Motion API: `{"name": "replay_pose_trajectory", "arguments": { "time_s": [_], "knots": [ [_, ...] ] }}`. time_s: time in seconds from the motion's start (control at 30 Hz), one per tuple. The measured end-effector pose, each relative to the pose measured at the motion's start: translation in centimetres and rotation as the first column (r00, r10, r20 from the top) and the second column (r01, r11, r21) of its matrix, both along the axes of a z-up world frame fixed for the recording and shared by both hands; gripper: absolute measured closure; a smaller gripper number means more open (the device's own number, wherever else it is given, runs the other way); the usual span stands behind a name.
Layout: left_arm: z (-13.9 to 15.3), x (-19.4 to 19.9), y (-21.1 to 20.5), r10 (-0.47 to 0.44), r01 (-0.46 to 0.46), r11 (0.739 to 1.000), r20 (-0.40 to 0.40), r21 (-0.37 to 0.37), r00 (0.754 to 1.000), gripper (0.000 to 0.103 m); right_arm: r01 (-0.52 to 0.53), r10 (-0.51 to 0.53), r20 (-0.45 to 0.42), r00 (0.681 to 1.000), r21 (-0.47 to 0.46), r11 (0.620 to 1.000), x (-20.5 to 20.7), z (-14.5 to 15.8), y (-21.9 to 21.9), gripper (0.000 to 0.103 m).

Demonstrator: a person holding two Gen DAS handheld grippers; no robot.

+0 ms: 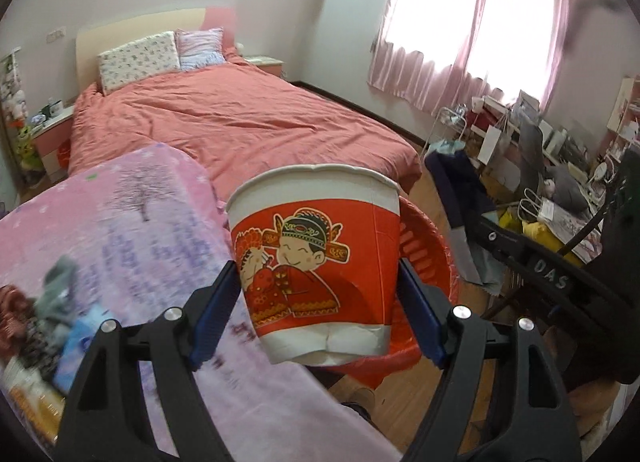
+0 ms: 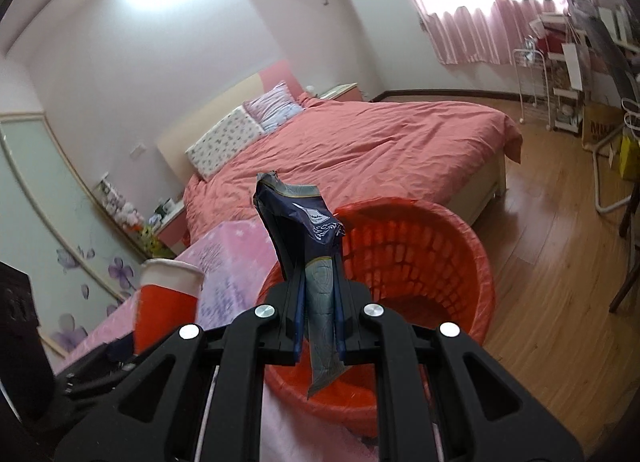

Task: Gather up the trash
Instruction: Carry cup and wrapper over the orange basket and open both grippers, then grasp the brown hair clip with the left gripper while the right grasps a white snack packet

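Observation:
My left gripper point(image 1: 318, 302) is shut on a red and white paper cup point(image 1: 316, 258) with a cartoon couple on it, held upright over the edge of the pink-covered table point(image 1: 132, 222), just in front of the red bin point(image 1: 430, 262). The cup also shows at the left of the right wrist view point(image 2: 166, 298). My right gripper point(image 2: 318, 302) is shut on a dark blue snack wrapper point(image 2: 304, 230) that sticks up between the fingers, held at the near rim of the red plastic bin point(image 2: 420, 262), which is lined with a red bag.
More litter point(image 1: 48, 322) lies blurred on the pink cloth at the left. A bed with a coral quilt point(image 1: 240, 114) stands behind. A cluttered desk and chair point(image 1: 540, 182) fill the right side. Wooden floor point(image 2: 540, 262) lies right of the bin.

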State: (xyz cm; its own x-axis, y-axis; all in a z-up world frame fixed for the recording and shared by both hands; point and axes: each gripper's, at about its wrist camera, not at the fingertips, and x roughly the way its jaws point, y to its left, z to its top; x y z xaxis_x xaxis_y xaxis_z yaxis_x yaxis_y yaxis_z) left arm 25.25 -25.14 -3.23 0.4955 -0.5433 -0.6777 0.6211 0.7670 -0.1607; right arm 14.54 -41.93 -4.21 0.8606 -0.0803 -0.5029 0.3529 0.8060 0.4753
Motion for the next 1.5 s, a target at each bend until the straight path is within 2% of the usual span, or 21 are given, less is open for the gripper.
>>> {"name": "replay_pose_trajectory", "arguments": {
  "time_s": [0.17,0.23,0.3,0.47,0.67,0.9,1.03,1.13,1.23,1.33,1.4,1.5],
  "knots": [
    [-2.0,1.9,-2.8,0.010,-0.009,0.999,-0.037,0.045,0.999,0.025,0.018,-0.018,-0.003,1.000,0.071,0.997,1.0,-1.0,-2.5,0.087],
    [-2.7,2.5,-3.0,0.028,-0.025,0.998,-0.042,0.064,0.999,0.020,0.028,-0.027,-0.015,1.000,0.086,0.996,1.4,-1.5,-3.3,0.074],
    [-3.0,2.8,-2.7,0.044,-0.041,0.997,-0.042,0.072,0.998,0.015,0.036,-0.035,-0.020,0.999,0.084,0.996,1.3,-1.6,-3.4,0.053],
    [-3.0,3.0,-0.6,0.084,-0.081,0.992,-0.023,0.102,0.996,0.011,0.059,-0.057,-0.047,0.997,0.035,0.998,0.0,-1.4,-2.5,0.045],
    [-1.6,0.9,3.8,0.150,-0.152,0.981,0.025,0.118,0.988,0.007,0.031,-0.036,-0.083,0.996,-0.067,0.997,-0.8,-0.9,0.3,0.044],
    [-0.2,-2.0,10.8,0.240,-0.249,0.961,0.079,0.119,0.967,0.007,-0.085,0.073,-0.103,0.992,-0.122,0.989,-0.9,-0.4,5.2,0.044],
    [0.3,-3.5,16.5,0.320,-0.332,0.937,0.109,0.109,0.941,0.007,-0.177,0.161,-0.123,0.979,-0.133,0.975,-0.8,-0.8,8.7,0.044],
    [0.4,-4.4,20.9,0.395,-0.408,0.907,0.123,0.102,0.910,0.007,-0.233,0.215,-0.142,0.966,-0.127,0.964,-0.8,-1.3,11.0,0.044],
    [-0.2,-4.6,25.2,0.471,-0.480,0.871,0.102,0.101,0.876,0.007,-0.283,0.262,-0.160,0.952,-0.126,0.951,-0.8,-1.8,13.3,0.044],
    [-1.5,-4.2,29.1,0.543,-0.544,0.834,0.039,0.091,0.839,0.011,-0.336,0.312,-0.176,0.934,-0.124,0.934,-0.7,-2.3,15.7,0.044],
    [-2.6,-3.8,30.5,0.560,-0.558,0.825,-0.004,0.092,0.828,0.021,-0.356,0.331,-0.182,0.926,-0.129,0.926,-0.8,-2.5,17.2,0.044],
    [-4.0,-3.2,31.1,0.552,-0.547,0.833,-0.062,0.085,0.831,0.030,-0.389,0.363,-0.189,0.912,-0.128,0.912,-0.9,-2.7,19.0,0.044]
  ]
}}
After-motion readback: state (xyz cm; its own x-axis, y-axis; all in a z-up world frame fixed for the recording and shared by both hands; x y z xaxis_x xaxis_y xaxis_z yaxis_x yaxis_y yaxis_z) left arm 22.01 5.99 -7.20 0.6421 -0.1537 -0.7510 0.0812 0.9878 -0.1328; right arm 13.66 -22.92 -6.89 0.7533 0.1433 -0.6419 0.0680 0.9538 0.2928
